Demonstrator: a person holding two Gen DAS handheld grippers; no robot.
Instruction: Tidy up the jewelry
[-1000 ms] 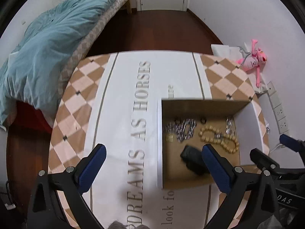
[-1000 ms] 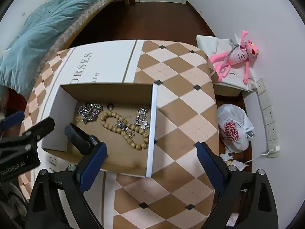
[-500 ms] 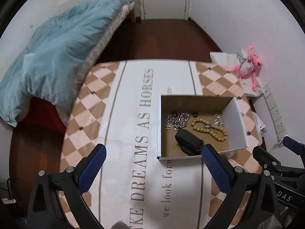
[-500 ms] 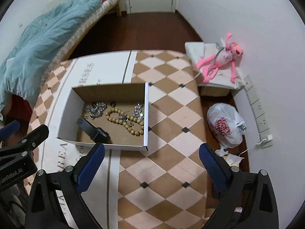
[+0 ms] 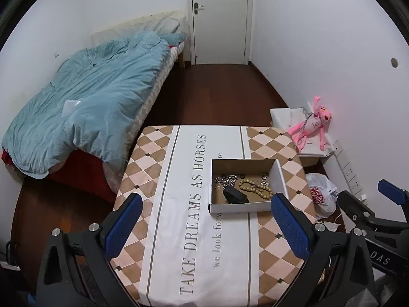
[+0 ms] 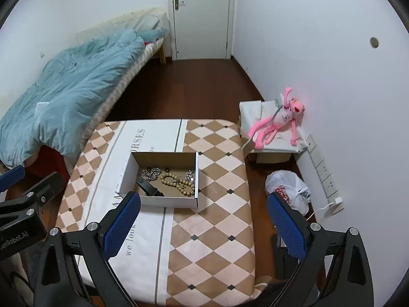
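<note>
- Left gripper [image 5: 203,220]: fingers [image 5: 122,221] spread wide, nothing between them; it hangs high above the near edge of the table [image 5: 163,230].
- Right gripper [image 6: 203,220]: fingers [image 6: 120,223] likewise spread wide and empty, above the near right corner of the table.
- Cardboard box [image 5: 236,207]: open-topped, shallow, standing on the right half of the table, partly on the white printed stripe. All the jewelry visible lies inside it.
- Bead bracelet [image 5: 255,188]: tan round beads in a loose loop, at the middle of the box floor. It probably handles as light, limp and inclined to roll; a pinch across a single strand seems the surest hold.
- Silver chain [image 5: 226,179]: heaped toward the far left of the box. It is likely soft and slippery and may trail or snag when lifted; taking the thickest part of the heap seems best.
- Second silver piece [image 5: 264,179]: a small shiny cluster by the right wall; its kind cannot be told.
- Black case [image 5: 235,195]: dark, oblong, apparently rigid, near the front wall, touching or just beside the beads; a hold across its narrow width looks suitable.
- Small ring-like items lie near the back wall, too small to identify.
</note>
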